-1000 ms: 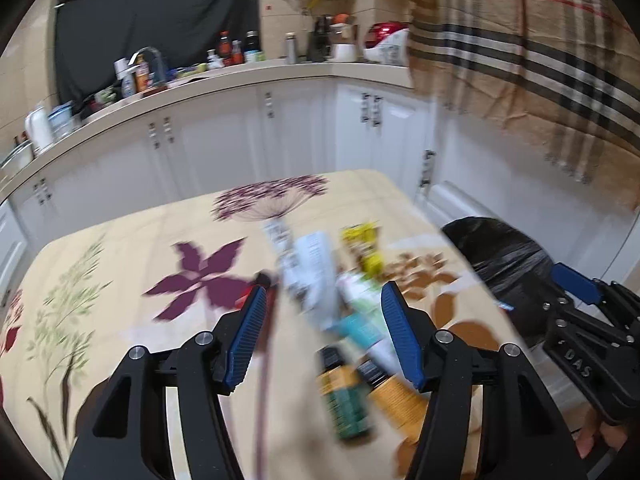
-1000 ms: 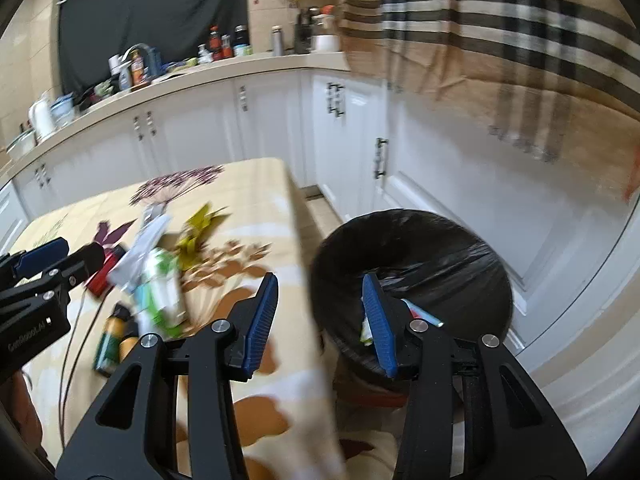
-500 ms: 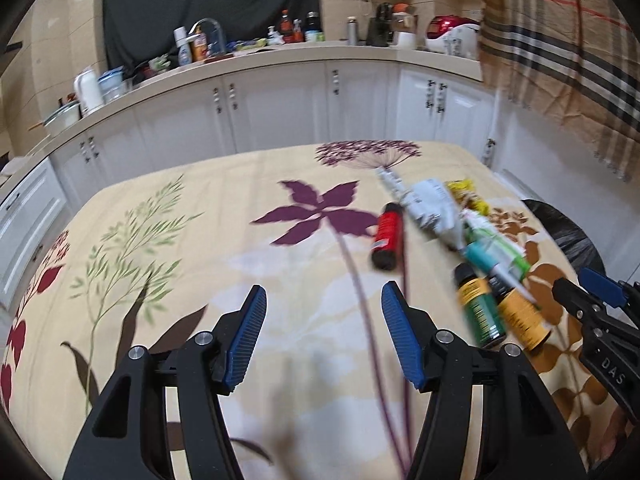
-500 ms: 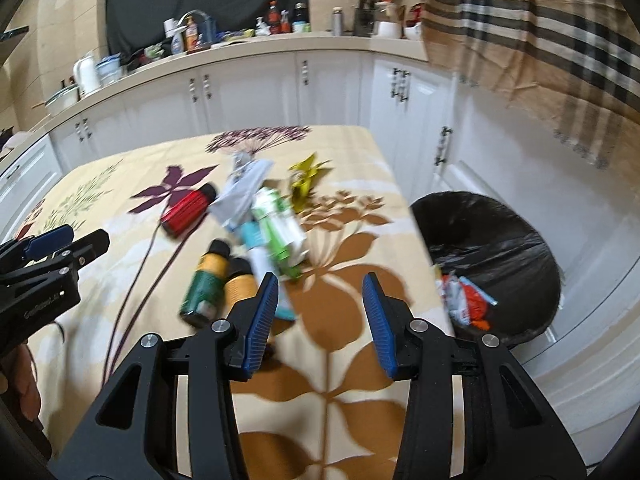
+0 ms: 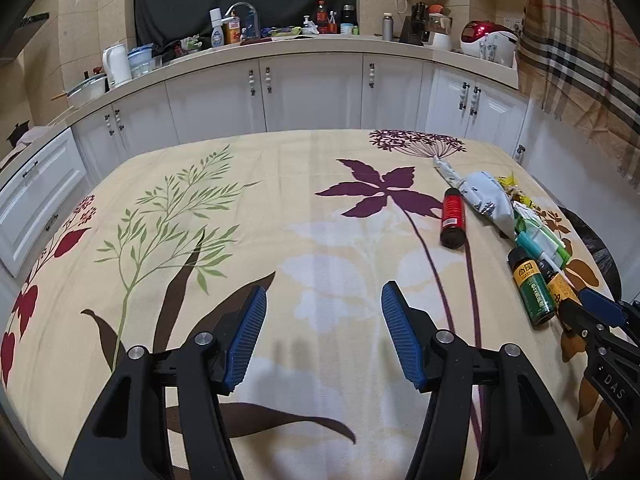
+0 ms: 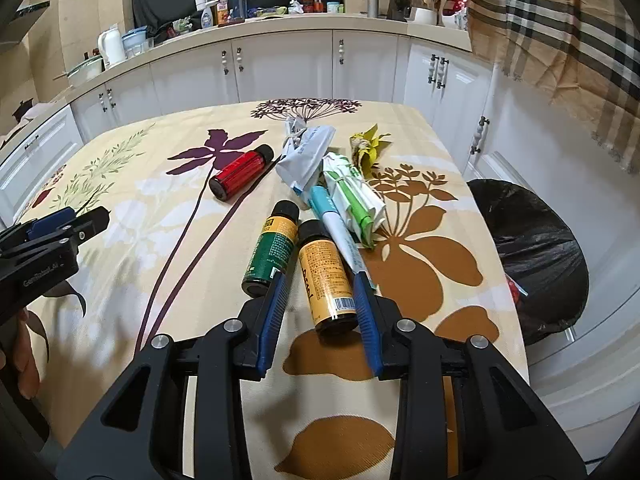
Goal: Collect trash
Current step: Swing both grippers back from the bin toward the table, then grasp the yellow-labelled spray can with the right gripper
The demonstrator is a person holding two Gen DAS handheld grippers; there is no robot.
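My right hand-held gripper [image 6: 319, 294] has its blue pads spread apart, empty, with the small dark-glass bottle with the orange label and black cap [image 6: 326, 276] lying on its side between them, near the counter's right edge. I judge this bottle rigid, smooth and apt to roll. It should be light if empty, though I cannot tell whether it is. I would close across the labelled barrel near its middle, where the paper gives some friction, rather than on the cap or bare glass. Its label carries a barcode and dense small print I cannot read.

Touching it on the left lies the green-labelled dark bottle with a yellow shoulder band [image 6: 271, 247], of much the same kind. Beyond is a slim white marker with a teal cap [image 6: 334, 223], light and stiff. Next comes a folded white-and-green plastic wrapper [image 6: 354, 202], then a crumpled white paper packet [image 6: 306, 153] and a yellow crinkled wrapper [image 6: 368, 146]. All three look soft and easily crushed, so I could pinch them anywhere. The red bottle with a black cap [image 6: 239, 169] lies apart towards the counter's middle.

The black-lined trash bin [image 6: 536, 248] stands off the counter's right edge.

My left hand-held gripper [image 5: 323, 338] hangs wide open and empty over bare floral tablecloth [image 5: 180, 216]. Its body reads "GenRobot.AI"; the other's shows "DAS".
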